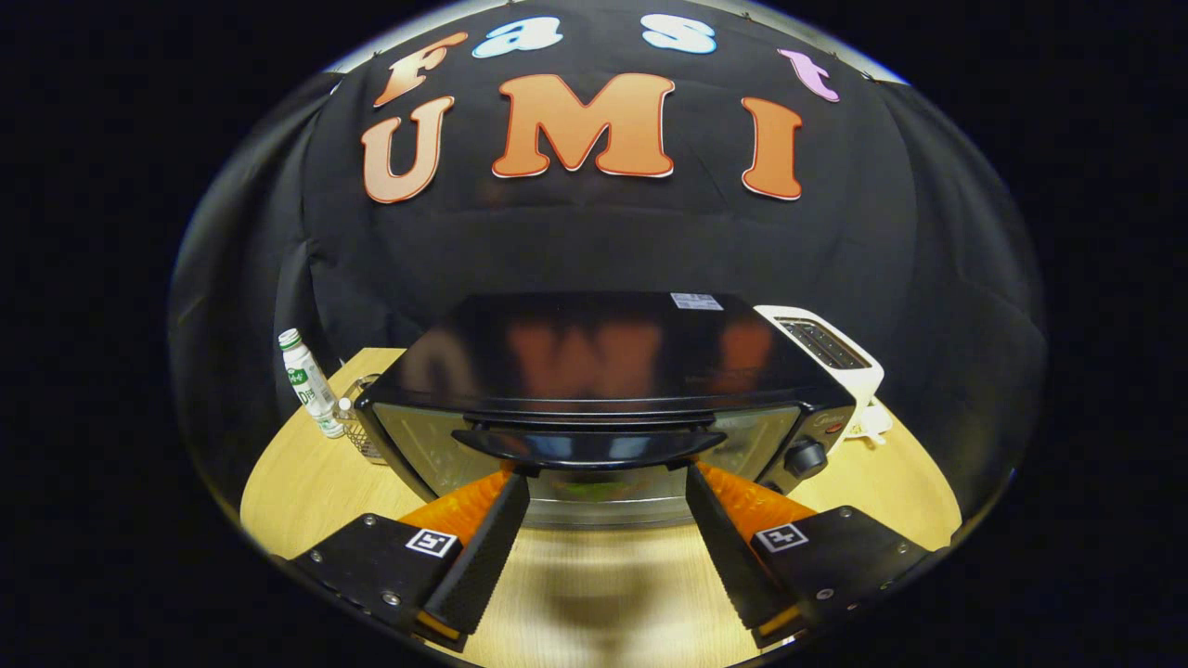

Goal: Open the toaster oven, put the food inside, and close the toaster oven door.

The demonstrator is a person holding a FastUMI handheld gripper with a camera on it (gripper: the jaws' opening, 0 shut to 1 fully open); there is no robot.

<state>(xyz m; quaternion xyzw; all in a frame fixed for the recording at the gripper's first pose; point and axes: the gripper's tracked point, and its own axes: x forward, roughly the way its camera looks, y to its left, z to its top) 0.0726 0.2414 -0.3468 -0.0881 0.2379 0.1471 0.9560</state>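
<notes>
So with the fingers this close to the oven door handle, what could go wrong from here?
1. The hand-held gripper is open, its fingers either side of the toaster oven door, just under the handle. They could slip off the handle's curved bar instead of hooking it.
2. Pulling the handle may drag the whole oven forward across the wooden table.
3. A sideways shove could knock the bottle standing by the oven's side.

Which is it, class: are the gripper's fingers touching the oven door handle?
Cannot tell. In the gripper view, the open fingers end right under the handle; no gap or contact shows plainly.
</notes>
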